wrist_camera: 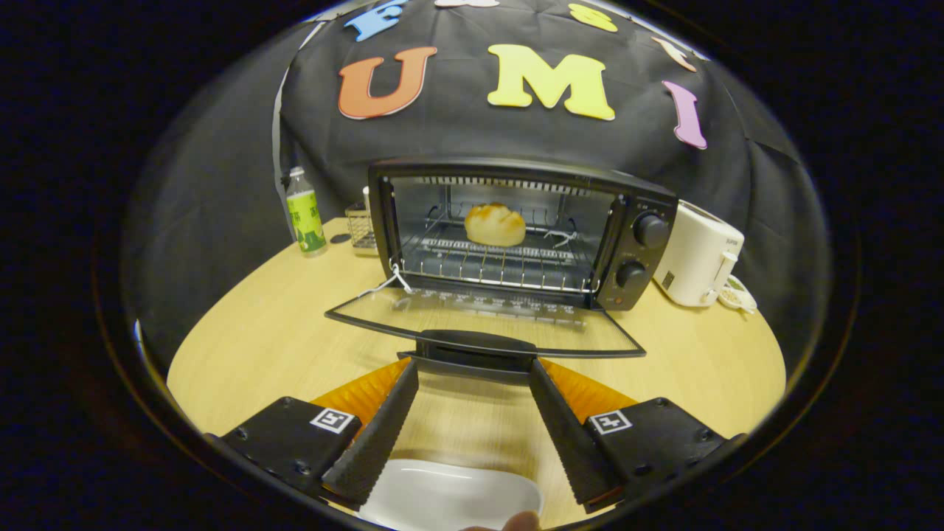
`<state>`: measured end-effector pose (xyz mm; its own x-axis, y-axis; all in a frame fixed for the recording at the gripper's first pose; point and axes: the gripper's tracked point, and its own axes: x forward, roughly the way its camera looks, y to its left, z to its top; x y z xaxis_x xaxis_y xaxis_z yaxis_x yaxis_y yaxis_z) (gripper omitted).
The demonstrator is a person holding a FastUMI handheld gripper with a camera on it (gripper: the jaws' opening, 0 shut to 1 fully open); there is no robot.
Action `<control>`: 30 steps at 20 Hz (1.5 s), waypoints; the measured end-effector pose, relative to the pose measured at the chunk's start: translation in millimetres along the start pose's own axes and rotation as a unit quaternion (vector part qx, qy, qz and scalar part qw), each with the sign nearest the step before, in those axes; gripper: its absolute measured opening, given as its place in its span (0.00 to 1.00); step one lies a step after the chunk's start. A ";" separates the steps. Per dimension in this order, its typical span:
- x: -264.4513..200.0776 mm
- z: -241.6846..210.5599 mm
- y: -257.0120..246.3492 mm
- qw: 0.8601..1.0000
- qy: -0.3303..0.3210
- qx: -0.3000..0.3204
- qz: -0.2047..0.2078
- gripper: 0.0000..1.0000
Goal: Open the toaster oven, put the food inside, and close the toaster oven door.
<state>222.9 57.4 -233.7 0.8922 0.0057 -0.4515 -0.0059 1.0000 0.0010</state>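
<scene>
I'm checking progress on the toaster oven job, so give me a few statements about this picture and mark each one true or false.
1. The toaster oven door is closed. False: it lies folded down, open.
2. The bun sits on the rack inside the oven. True.
3. The gripper is shut on the bun. False: its fingers are spread apart, either side of the door handle.
4. A bottle stands beside the oven. True.
5. A white plate lies under the fingers. True.
</scene>
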 end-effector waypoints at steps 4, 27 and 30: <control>0.3 39.4 -3.6 0.998 -0.047 -0.026 -0.014 1.00; -131.4 130.8 -17.2 0.979 -0.200 0.038 -0.002 0.99; -176.0 134.6 -24.8 0.973 -0.227 0.017 -0.025 0.99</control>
<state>126.8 31.8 -34.2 0.9987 -0.0496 -0.0100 0.0498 0.9985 0.0225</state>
